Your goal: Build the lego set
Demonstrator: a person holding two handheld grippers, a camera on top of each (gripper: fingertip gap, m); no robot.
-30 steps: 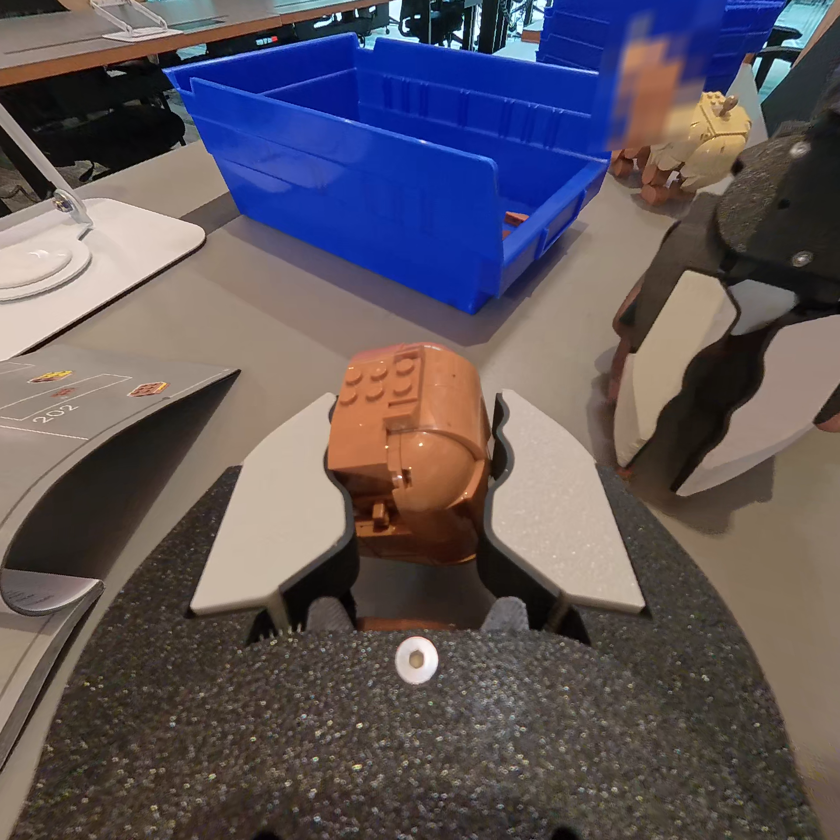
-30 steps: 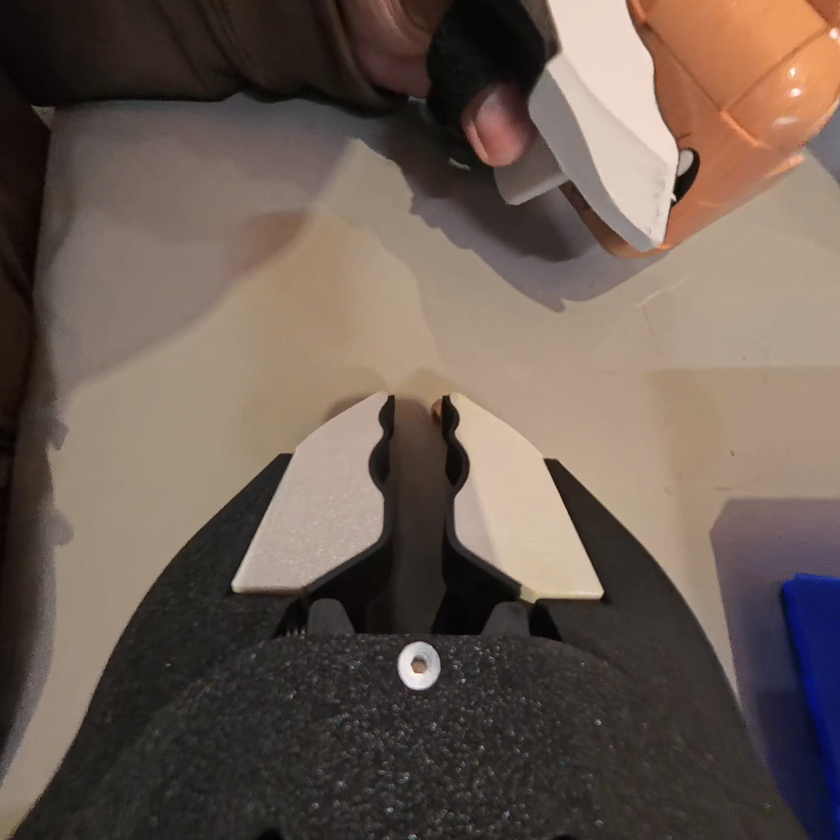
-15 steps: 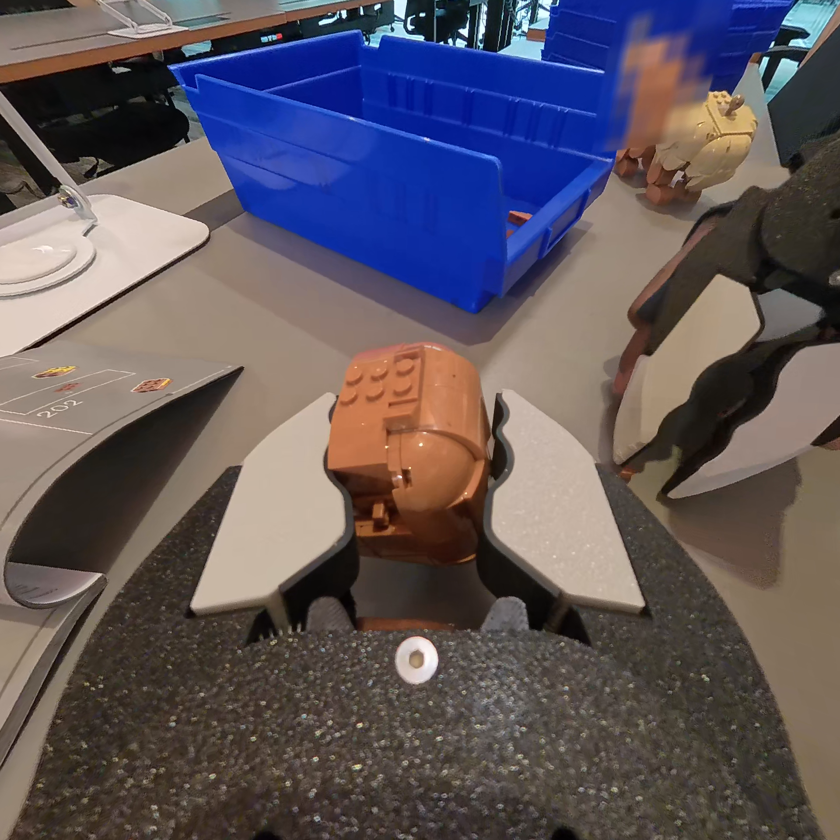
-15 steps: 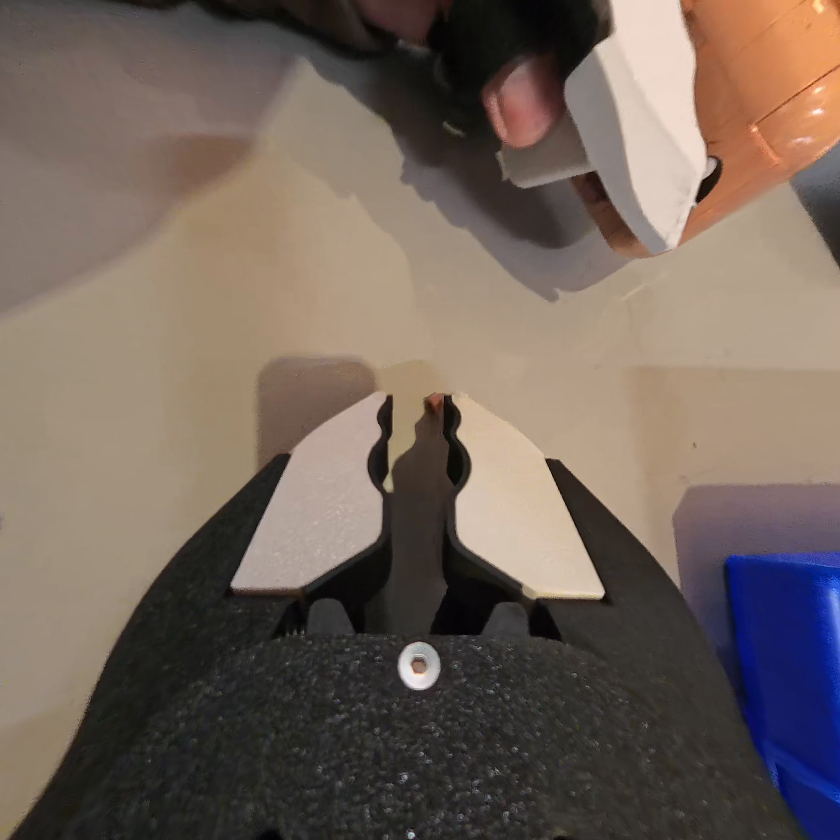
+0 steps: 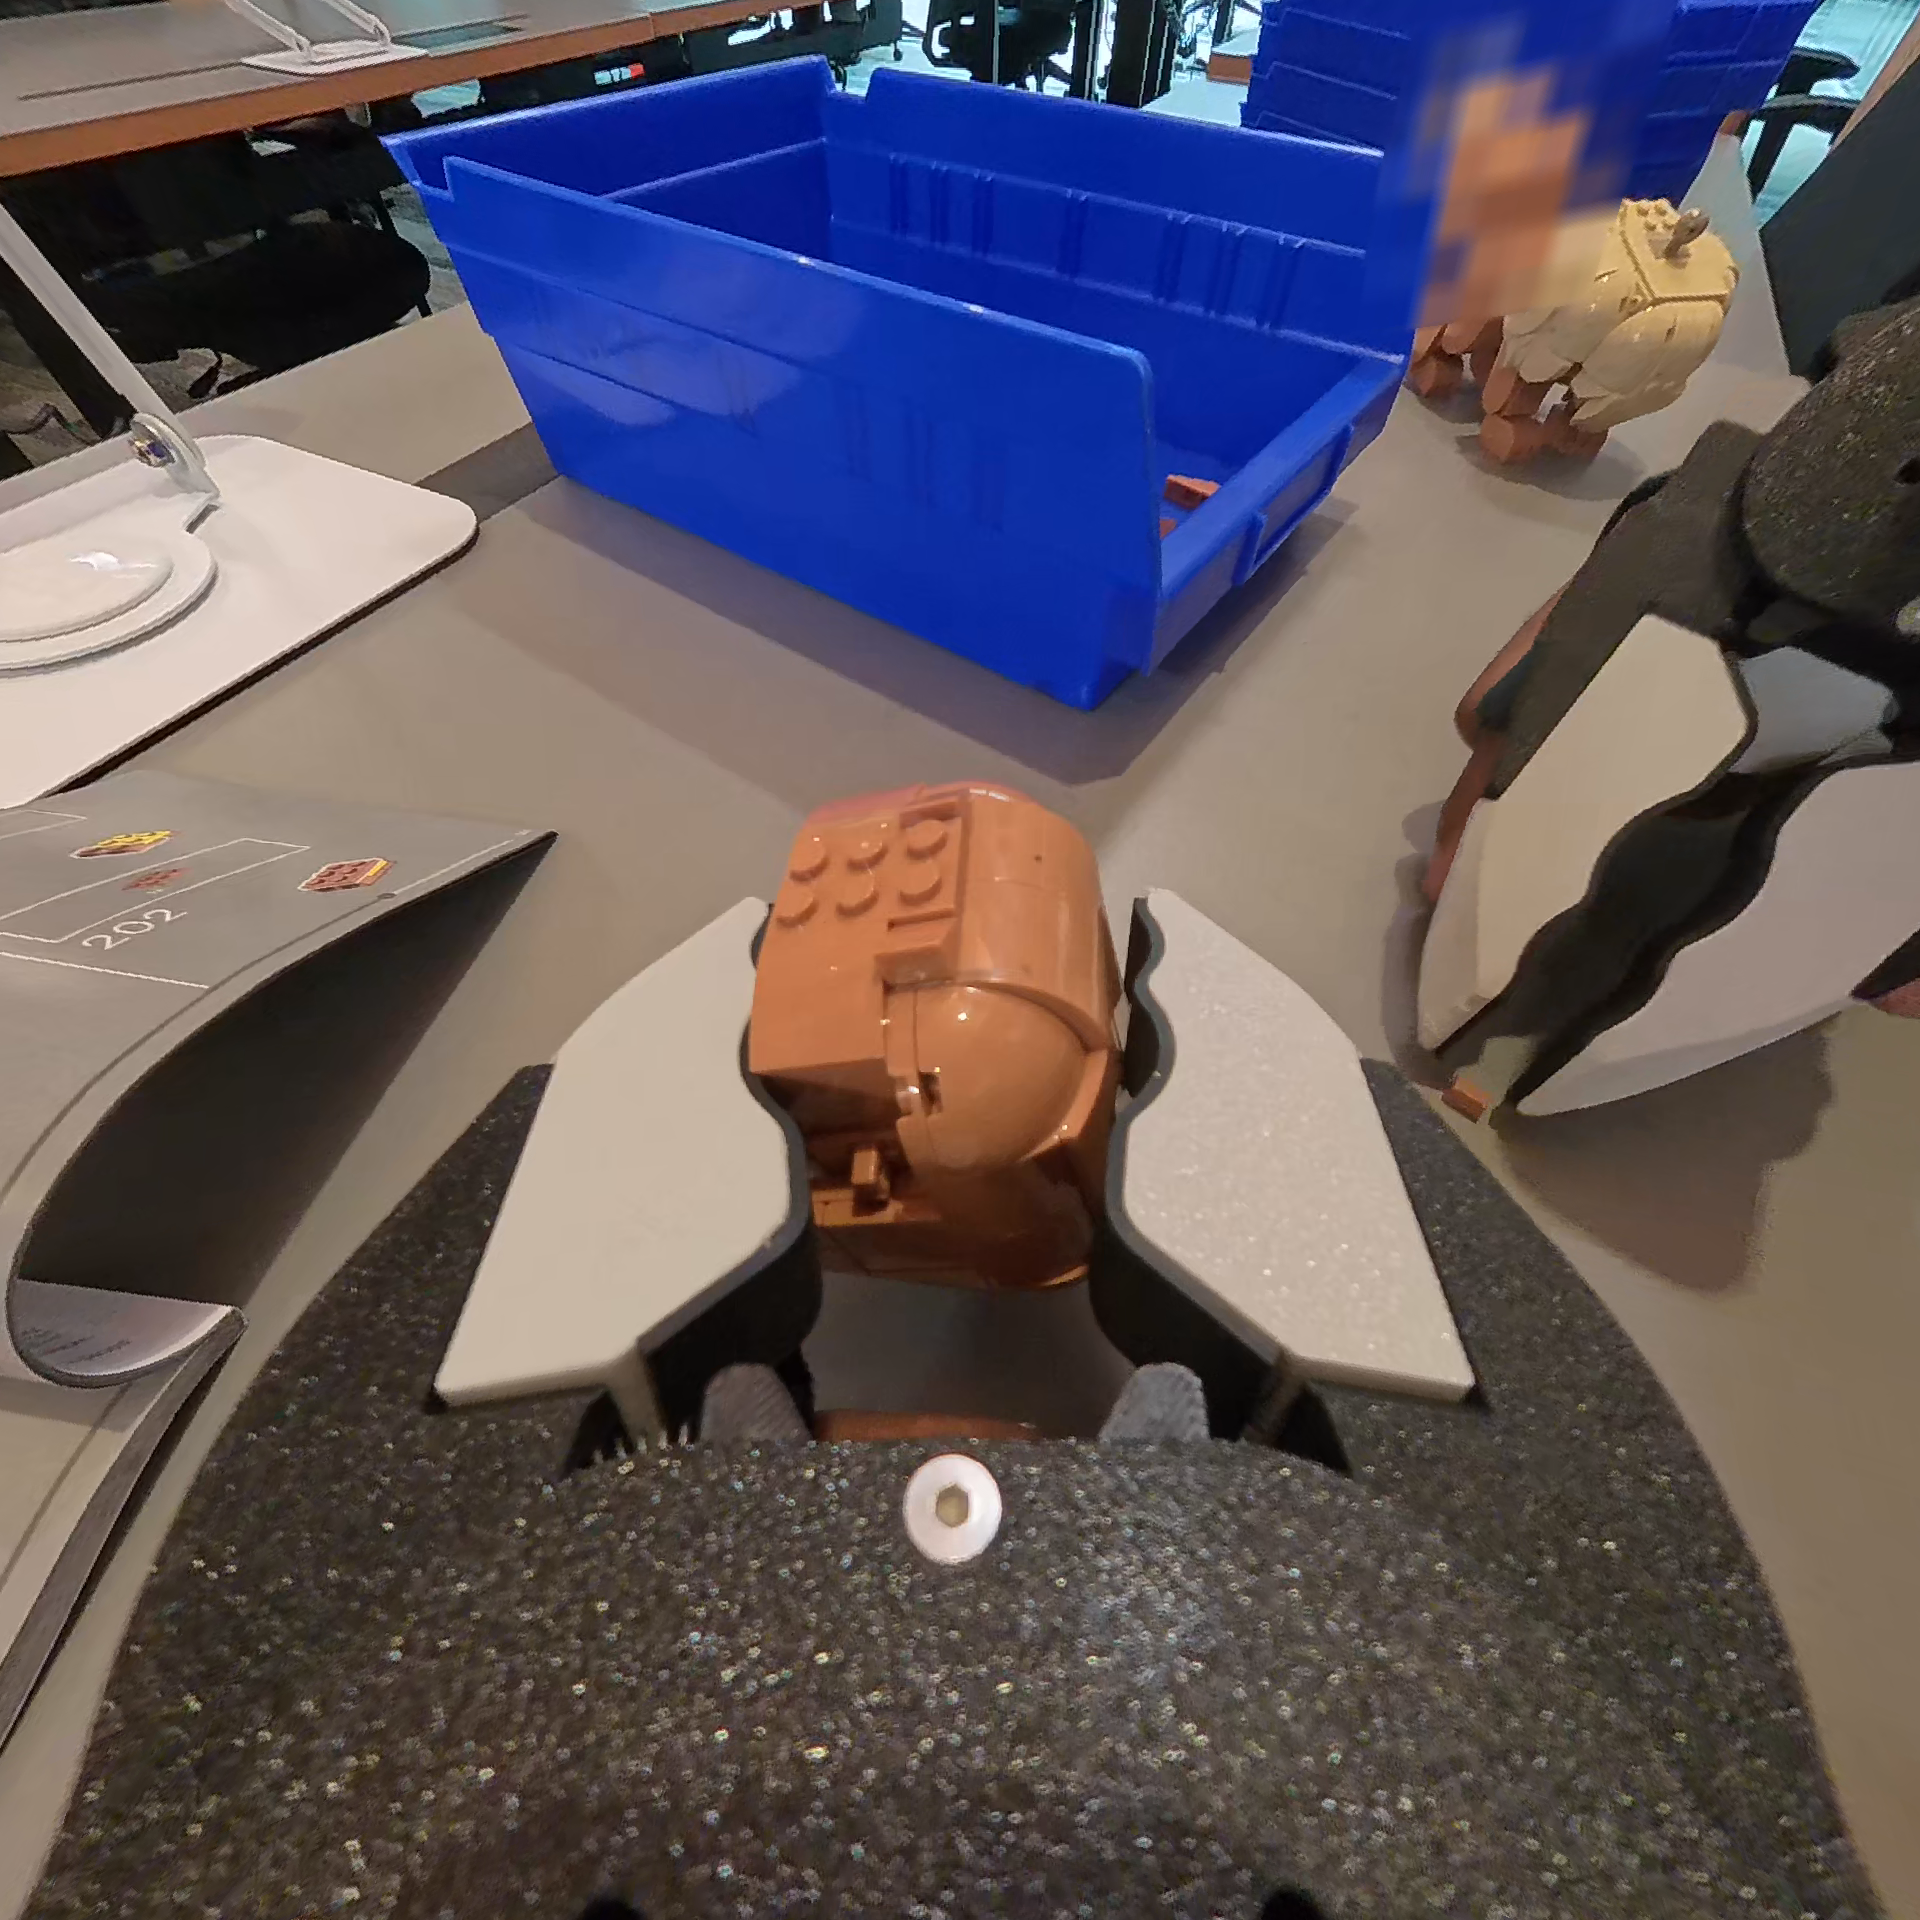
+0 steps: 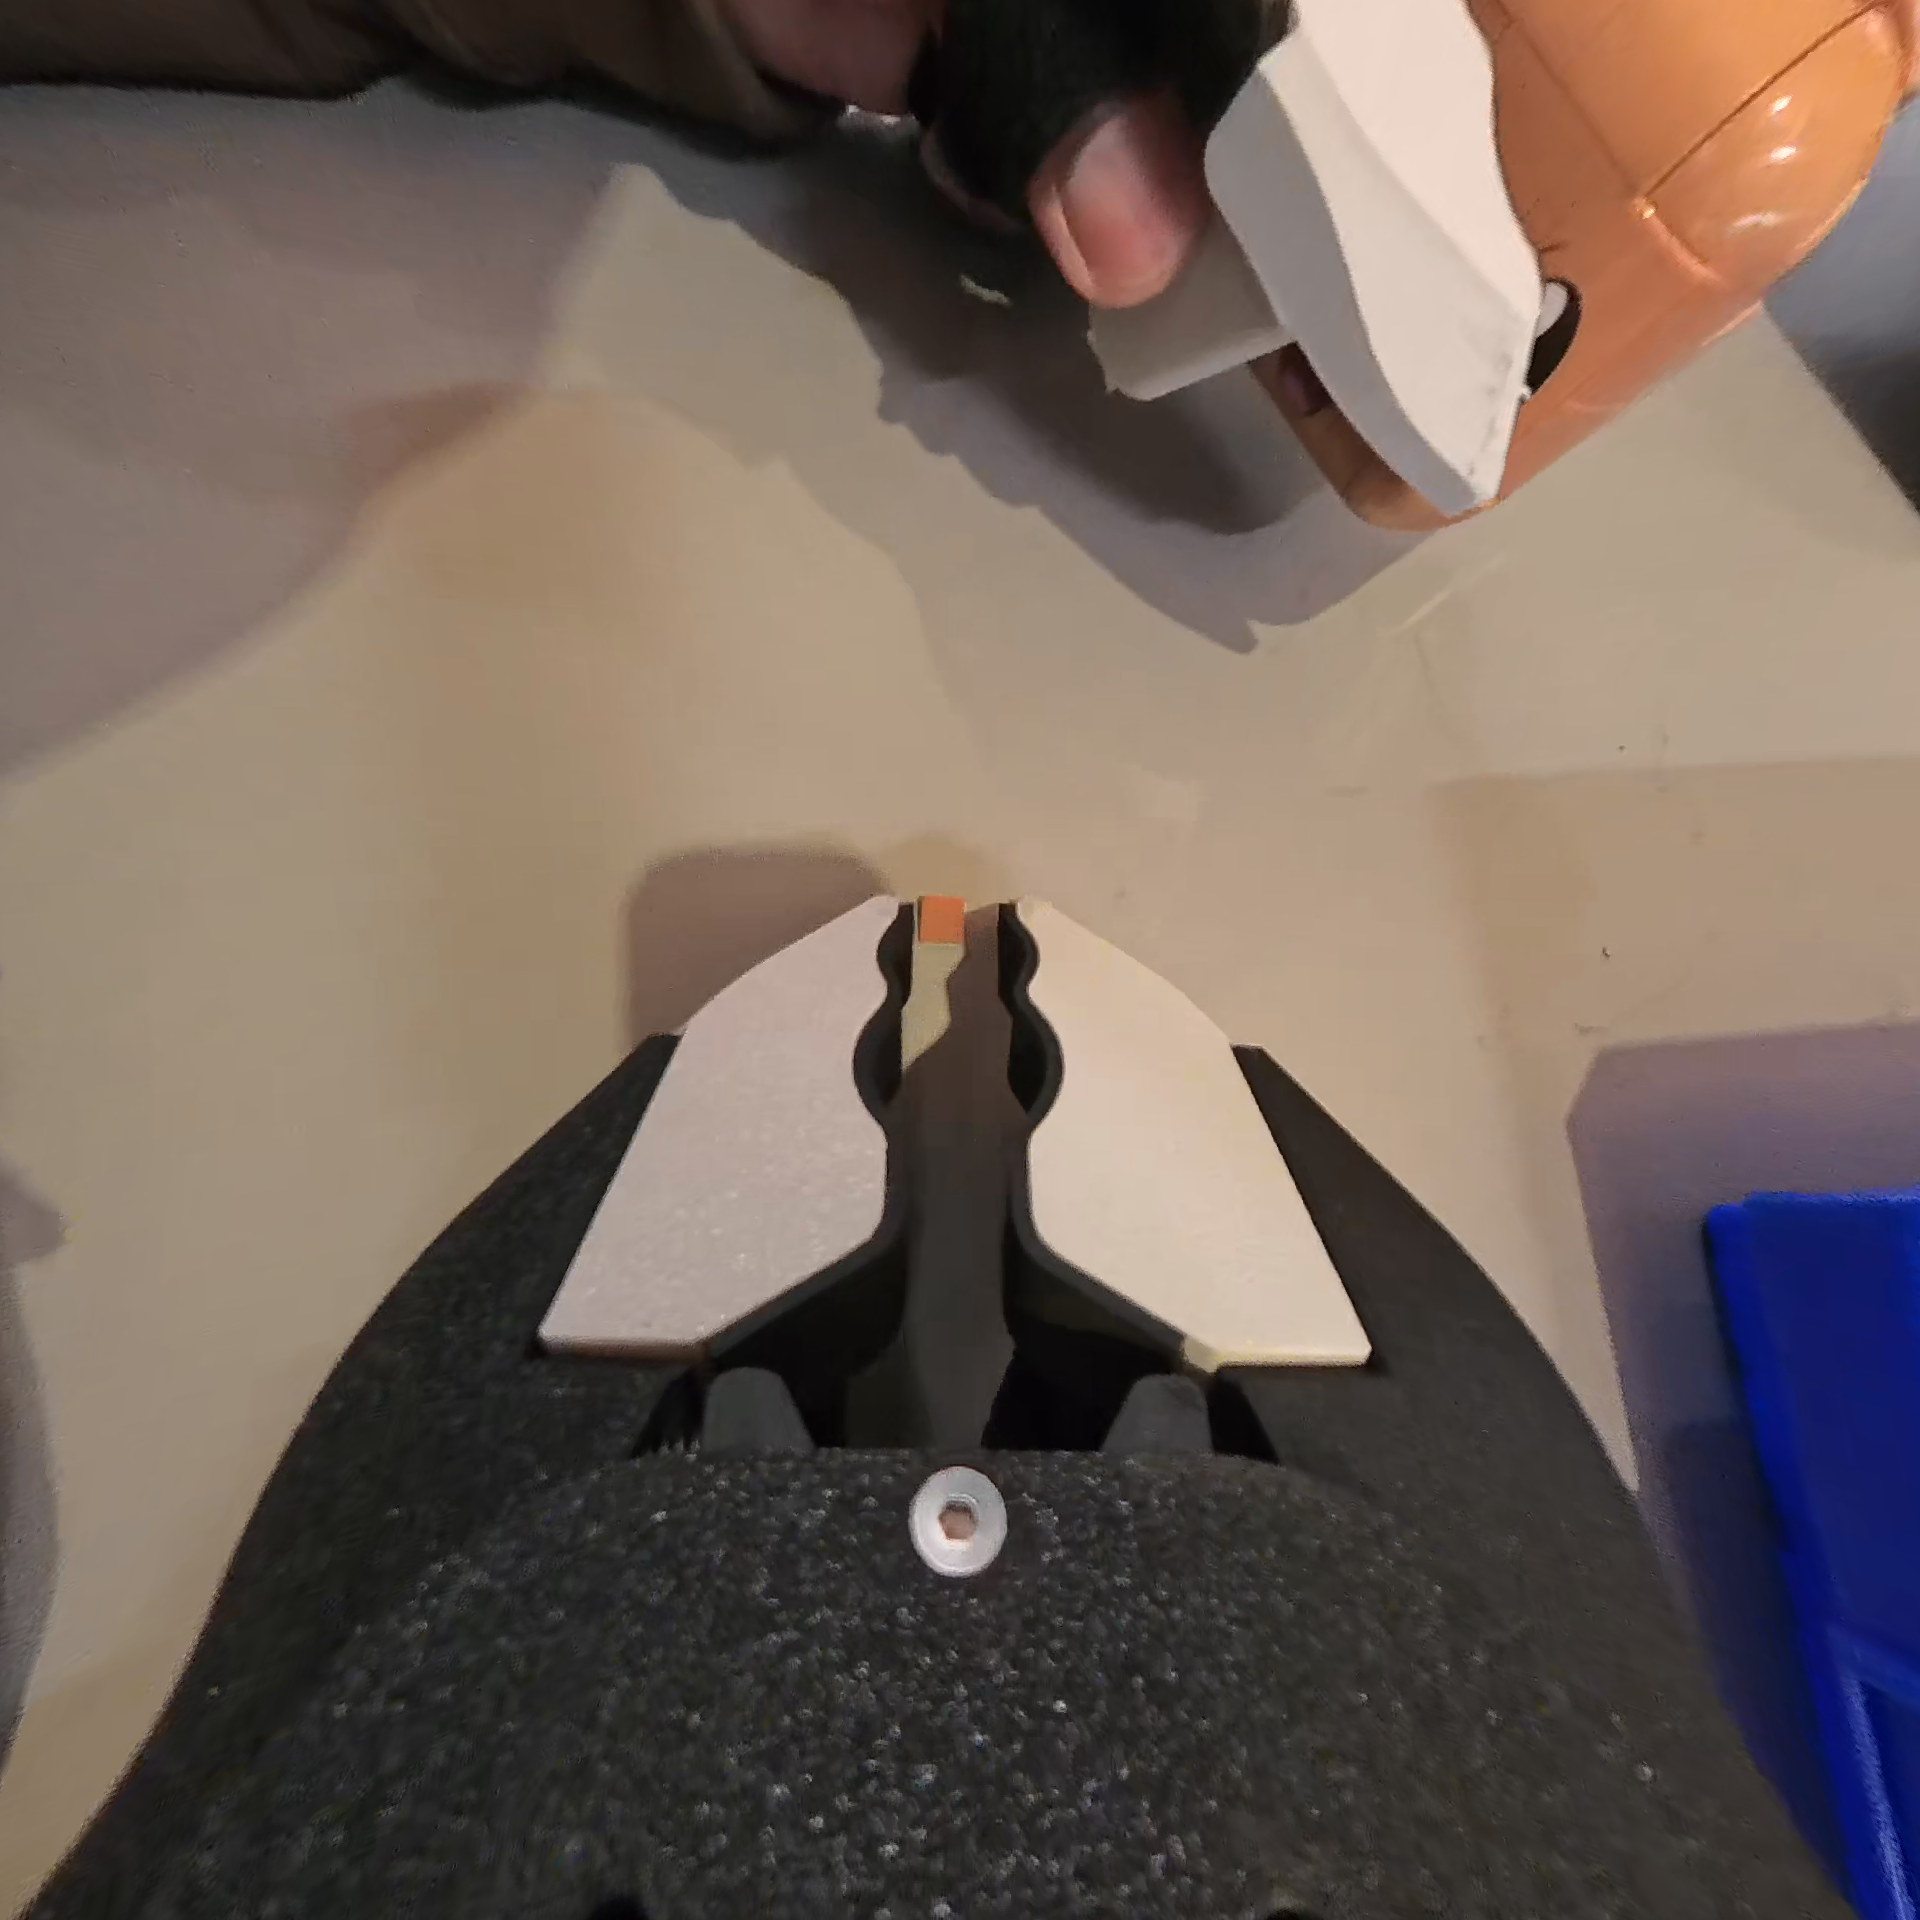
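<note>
Squeezing a brown brick lump (image 5: 940,1049), the left gripper (image 5: 940,997) sits near the blue bin (image 5: 894,395). Just right of it, the right gripper (image 6: 948,914) hangs fingers apart over a tiny brick (image 6: 940,918) lying loose on the table (image 6: 312,790).

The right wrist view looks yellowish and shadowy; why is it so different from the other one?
Right wrist view: table lit warm cream, crossed by hard grey shadows, edges smeared. Left wrist view: even light, glossy highlight on the brown lego build, mosaic patch top right, right claw blurred.
</note>
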